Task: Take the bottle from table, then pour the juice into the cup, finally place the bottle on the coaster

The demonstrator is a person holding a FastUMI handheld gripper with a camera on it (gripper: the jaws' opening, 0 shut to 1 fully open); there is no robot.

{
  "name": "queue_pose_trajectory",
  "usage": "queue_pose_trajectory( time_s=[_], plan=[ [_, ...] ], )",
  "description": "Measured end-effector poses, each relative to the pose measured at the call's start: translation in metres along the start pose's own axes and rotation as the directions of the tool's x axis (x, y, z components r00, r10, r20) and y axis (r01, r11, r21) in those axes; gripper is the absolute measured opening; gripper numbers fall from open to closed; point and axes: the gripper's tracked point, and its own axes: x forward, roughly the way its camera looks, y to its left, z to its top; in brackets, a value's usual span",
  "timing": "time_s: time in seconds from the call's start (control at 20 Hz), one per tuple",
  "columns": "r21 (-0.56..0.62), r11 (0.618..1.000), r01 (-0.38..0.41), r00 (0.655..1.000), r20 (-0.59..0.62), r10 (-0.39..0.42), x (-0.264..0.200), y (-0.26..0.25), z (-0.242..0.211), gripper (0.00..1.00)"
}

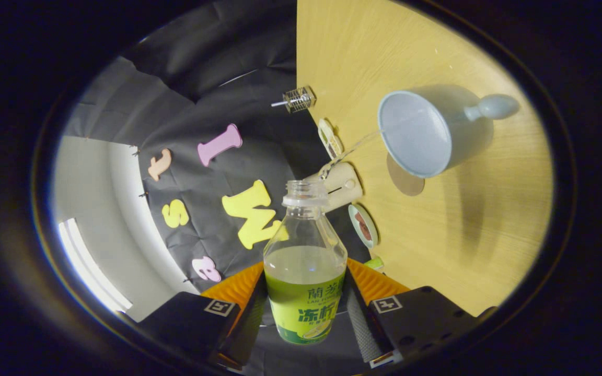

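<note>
We see the booth's dark cloth wall on the left, with a pale wall beyond it. Our fingers press on the bottle from both sides, gripping it at its labelled lower part. The gripper is rolled over sideways, so the table stands like a wall on the right. The bottle is clear, uncapped, with a green label, and it holds pale greenish juice up to a level just above the label; the upper part is empty. A thin stream of juice runs from near the bottle's mouth across to the rim of the cup.

Just beyond the bottle's mouth stands a pale, blocky object at the table's edge; we cannot tell what it is. Near it along the edge sit a small oval dish, a round dish with something reddish in it, and, farther off, a small wire-wound piece.

Farther right, the cup is light blue-grey with a rounded knob handle, standing on the table well apart from the bottle. Its inside looks pale; we cannot tell how much juice lies in it. A round tan coaster lies on the table just beside the cup, partly hidden by it.
</note>
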Motion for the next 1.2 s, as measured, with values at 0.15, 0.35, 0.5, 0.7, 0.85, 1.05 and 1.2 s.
queue_pose_trajectory(
  time_s=[0.15,0.35,0.5,0.7,0.85,1.05,1.2],
  plan=[
    [0.042,0.999,-0.020,1.000,0.009,0.020,0.002,0.006,0.003,0.80],
    [0.091,0.994,-0.054,0.999,0.002,0.054,0.001,0.015,0.001,0.80],
    [0.142,0.988,-0.058,0.998,-0.001,0.059,0.000,0.015,0.002,0.80],
    [0.220,0.972,-0.078,0.997,0.009,0.078,-0.003,0.023,0.005,0.80],
    [0.257,0.963,-0.085,0.996,0.012,0.084,-0.004,0.023,0.005,0.80],
    [0.277,0.957,-0.082,0.997,0.006,0.083,-0.005,0.033,0.001,0.80],
    [0.298,0.950,-0.090,0.996,0.007,0.092,-0.004,0.046,0.001,0.80]
  ],
)
